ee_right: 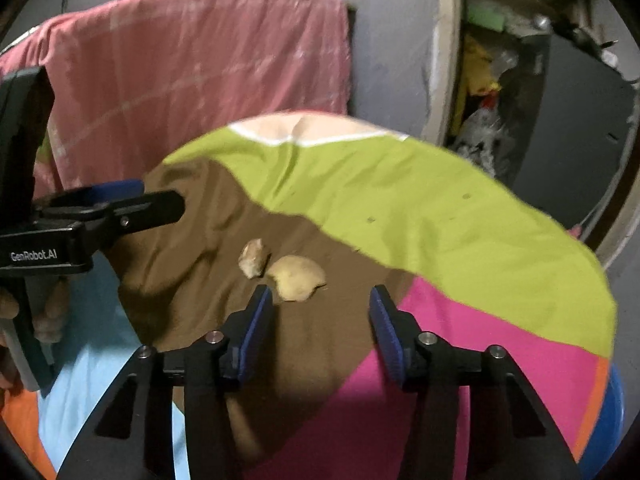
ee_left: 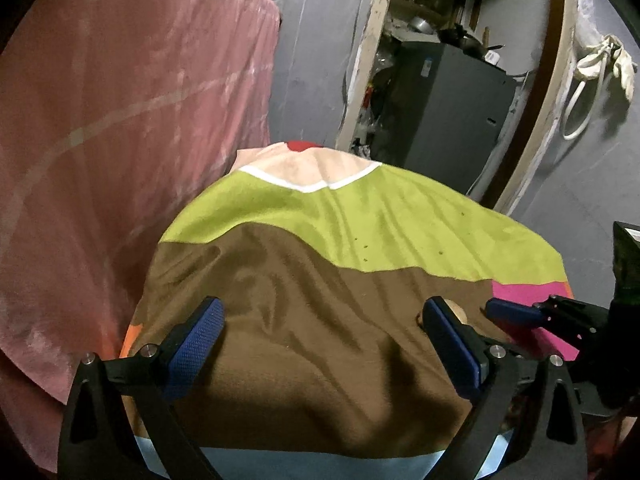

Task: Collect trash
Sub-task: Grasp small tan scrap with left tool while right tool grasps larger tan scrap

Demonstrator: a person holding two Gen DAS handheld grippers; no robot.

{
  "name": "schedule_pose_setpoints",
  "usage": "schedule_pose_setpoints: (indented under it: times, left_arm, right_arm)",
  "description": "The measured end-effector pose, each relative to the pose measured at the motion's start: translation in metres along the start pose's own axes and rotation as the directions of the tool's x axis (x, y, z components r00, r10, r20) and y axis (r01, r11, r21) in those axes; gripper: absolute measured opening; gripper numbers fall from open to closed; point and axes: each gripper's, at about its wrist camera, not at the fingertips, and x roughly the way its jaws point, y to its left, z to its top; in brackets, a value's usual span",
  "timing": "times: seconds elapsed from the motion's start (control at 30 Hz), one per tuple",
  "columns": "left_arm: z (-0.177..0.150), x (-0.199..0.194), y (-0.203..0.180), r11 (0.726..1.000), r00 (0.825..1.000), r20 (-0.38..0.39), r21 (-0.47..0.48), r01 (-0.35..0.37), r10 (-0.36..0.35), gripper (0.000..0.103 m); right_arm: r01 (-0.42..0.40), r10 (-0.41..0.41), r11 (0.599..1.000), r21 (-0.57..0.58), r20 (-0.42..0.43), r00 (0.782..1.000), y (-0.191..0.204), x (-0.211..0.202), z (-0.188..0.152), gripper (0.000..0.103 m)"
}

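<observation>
Right wrist: colourful cloth (ee_right: 400, 208) covers the table.

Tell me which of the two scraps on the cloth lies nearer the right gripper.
The larger, flatter tan scrap, just ahead of the right gripper; the smaller lumpy scrap sits farther off.

Tan scrap (ee_left: 456, 307) is being largely hidden behind left gripper's right finger (ee_left: 452, 344); doorway clutter (ee_right: 486, 120) is being blurred beyond identification.
</observation>
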Motion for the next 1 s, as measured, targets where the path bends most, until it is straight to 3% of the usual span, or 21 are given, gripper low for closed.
schedule_pose_setpoints:
  times: [0.2, 0.4, 0.53, 0.7, 0.8, 1.0]
  left_arm:
    - [-0.002, 0.009, 0.002, 1.000, 0.999, -0.033, -0.014, 0.006, -0.007, 0.097]
    - [-0.001, 0.012, -0.003, 1.000, 0.998, -0.054, -0.011, 0.027, -0.028, 0.097]
    - [-0.001, 0.014, -0.008, 0.998, 0.996, -0.066, 0.002, 0.060, -0.060, 0.096]
    - [-0.001, 0.022, -0.019, 0.993, 0.988, -0.107, 0.027, 0.115, -0.111, 0.086]
    - [-0.002, 0.027, -0.028, 0.991, 0.986, -0.119, 0.045, 0.125, -0.119, 0.084]
    - [0.001, 0.041, -0.050, 0.983, 0.981, -0.149, 0.111, 0.145, -0.128, 0.069]
  right_arm:
    - [-0.036, 0.037, 0.999, 0.010, -0.064, 0.997, -0.005, 0.013, 0.010, 0.046]
    - [-0.061, 0.060, 0.998, -0.002, -0.084, 0.995, -0.008, 0.020, 0.017, 0.028]
    - [-0.071, 0.070, 0.998, -0.002, -0.079, 0.994, -0.014, 0.018, 0.017, 0.026]
    - [-0.025, 0.026, 1.000, 0.007, -0.039, 0.999, -0.022, 0.006, 0.012, 0.026]
    - [0.010, -0.010, 1.000, 0.016, -0.018, 1.000, -0.032, -0.005, 0.006, 0.026]
    - [0.042, -0.043, 0.999, 0.033, 0.006, 0.999, -0.043, -0.018, -0.003, 0.026]
